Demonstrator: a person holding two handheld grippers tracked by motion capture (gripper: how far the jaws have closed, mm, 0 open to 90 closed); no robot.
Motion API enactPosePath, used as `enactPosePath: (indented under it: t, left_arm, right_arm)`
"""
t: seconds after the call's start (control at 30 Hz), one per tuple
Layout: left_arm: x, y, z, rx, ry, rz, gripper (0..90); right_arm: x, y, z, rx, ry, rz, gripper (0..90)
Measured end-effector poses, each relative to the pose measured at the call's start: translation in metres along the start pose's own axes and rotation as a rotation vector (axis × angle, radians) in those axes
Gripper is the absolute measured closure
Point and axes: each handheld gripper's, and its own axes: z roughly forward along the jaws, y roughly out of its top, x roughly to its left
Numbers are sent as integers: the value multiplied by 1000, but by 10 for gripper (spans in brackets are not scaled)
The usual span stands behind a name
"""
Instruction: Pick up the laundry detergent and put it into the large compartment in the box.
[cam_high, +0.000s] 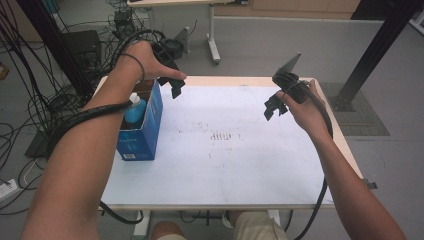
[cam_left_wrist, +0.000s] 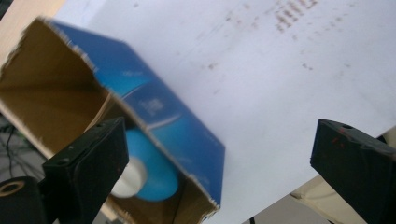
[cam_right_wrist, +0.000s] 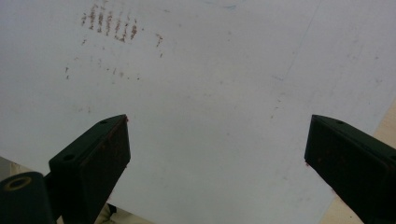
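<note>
Pale print on the blue box (cam_high: 145, 125) is too blurred to read.

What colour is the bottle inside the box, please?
Light blue bottle with a white cap, clearest in the left gripper view.

Blue box (cam_high: 142, 125), light-blue bottle (cam_high: 135, 111)

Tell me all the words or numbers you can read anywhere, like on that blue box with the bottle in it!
None can be read.
Blue box: pale print near the bottom of its side, and a pale mark on the side in the left gripper view, all too small and blurred to read.
Blue bottle inside the box: no label visible.
White sheet on the table: only brownish smudges, not letters.
</note>
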Motion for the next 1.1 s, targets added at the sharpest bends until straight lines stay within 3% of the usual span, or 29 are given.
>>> enactPosePath:
  t: [0.2, 0.4, 0.63, 1.1]
  left_arm:
    - [-11, 7, -1, -20, -7, 100, 46]
    - [-32, 15, -1, -25, 25, 215, 47]
    - [-38, 25, -3, -27, -24, 250, 47]
    - [-50, 34, -2, -22, -19, 291, 46]
  right_arm:
    - [-5, 0, 2, 2, 7, 5, 72]
    - [-8, 3, 4, 8, 14, 5, 71]
    - [-10, 3, 5, 8, 16, 5, 71]
    - [-12, 3, 7, 9, 18, 1, 71]
